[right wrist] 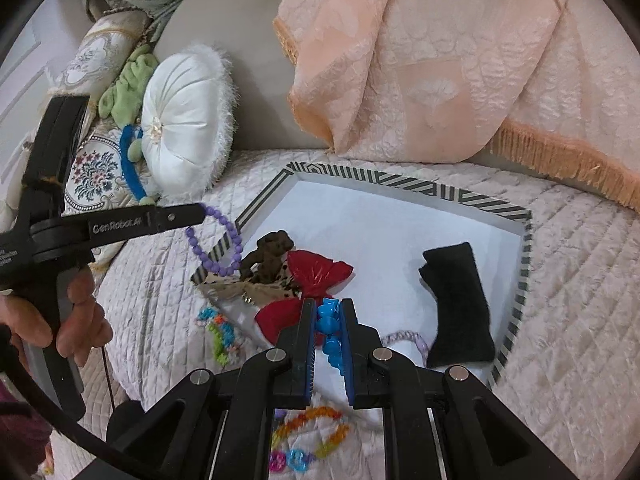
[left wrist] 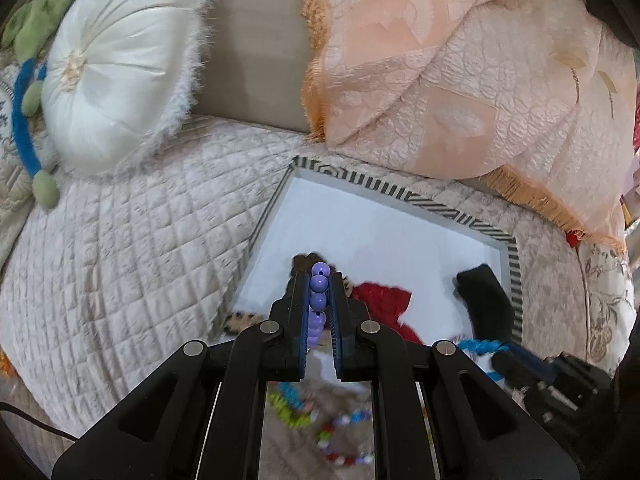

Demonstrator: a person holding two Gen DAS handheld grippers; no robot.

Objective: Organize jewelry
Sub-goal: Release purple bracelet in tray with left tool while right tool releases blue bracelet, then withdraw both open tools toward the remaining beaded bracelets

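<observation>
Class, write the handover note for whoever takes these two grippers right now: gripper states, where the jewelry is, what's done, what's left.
Left gripper: shut on the purple bead bracelet, which hangs over the tray's near-left corner.
Right gripper: shut on the blue bead strand, above the tray.
Tray: holds a red bow, a brown piece and a black pad.
Done: those pieces are in.
Left: set both strands down in the tray, then collect the colourful bracelets still on the quilt.

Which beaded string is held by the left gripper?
The purple bead bracelet, hanging as a loop from the left gripper; the right gripper holds blue beads.
</observation>
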